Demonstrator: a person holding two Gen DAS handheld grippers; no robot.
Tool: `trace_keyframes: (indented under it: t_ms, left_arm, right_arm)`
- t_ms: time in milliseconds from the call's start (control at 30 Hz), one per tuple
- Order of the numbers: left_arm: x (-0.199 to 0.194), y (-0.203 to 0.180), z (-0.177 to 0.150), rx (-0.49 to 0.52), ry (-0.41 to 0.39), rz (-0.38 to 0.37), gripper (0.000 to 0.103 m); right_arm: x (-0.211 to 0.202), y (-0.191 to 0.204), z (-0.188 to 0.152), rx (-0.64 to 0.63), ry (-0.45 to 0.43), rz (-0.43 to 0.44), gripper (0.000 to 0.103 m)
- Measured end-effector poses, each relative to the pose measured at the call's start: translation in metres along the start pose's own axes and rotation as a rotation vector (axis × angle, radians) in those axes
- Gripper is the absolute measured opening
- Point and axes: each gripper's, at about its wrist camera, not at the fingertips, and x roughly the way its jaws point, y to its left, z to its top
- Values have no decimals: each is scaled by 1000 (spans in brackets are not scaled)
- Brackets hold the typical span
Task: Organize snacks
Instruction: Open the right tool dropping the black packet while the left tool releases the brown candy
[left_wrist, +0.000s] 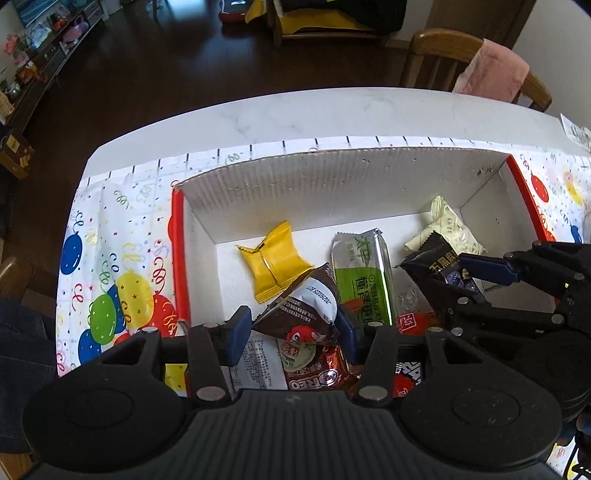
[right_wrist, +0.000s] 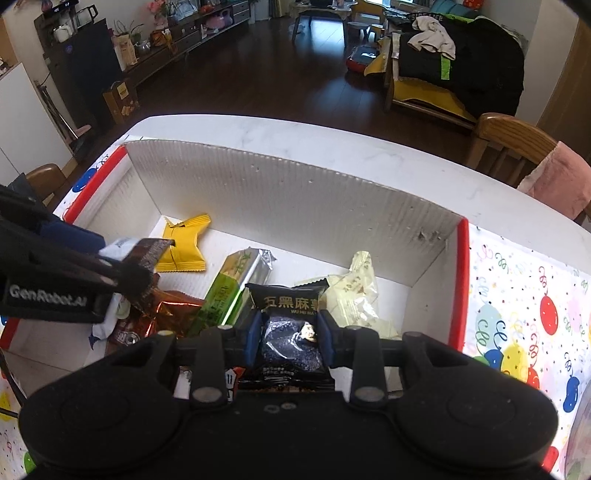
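the table (left_wrist: 332, 110) is bearing a balloon cloth (left_wrist: 110, 258) and a box (left_wrist: 332, 177). the left gripper (left_wrist: 291, 328) is hanging over the box's near left, its pads pinching a brown packet (left_wrist: 299, 306). the right gripper (right_wrist: 288, 332) is hanging over the near right, clamping a black packet (right_wrist: 290, 325). a green pack (left_wrist: 364, 273) and a yellow packet (left_wrist: 275, 262) are lying further in.

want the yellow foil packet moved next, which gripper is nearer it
Left, probably: the yellow foil packet lies just beyond the left gripper, though it already grips a brown snack packet. The right gripper sits farther off, holding a black packet.
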Motion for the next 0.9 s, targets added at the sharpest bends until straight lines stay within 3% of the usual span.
trace_keyframes:
  t_ms: [400,900]
  left_arm:
    - [1,-1,1,13,7,7,50]
    - [-40,-4,-21,-11,-86,-59,57]
  right_arm:
    - [-7,2,2,-11,-11,11,35]
    - [-59,0,-10,43,-103,46,44]
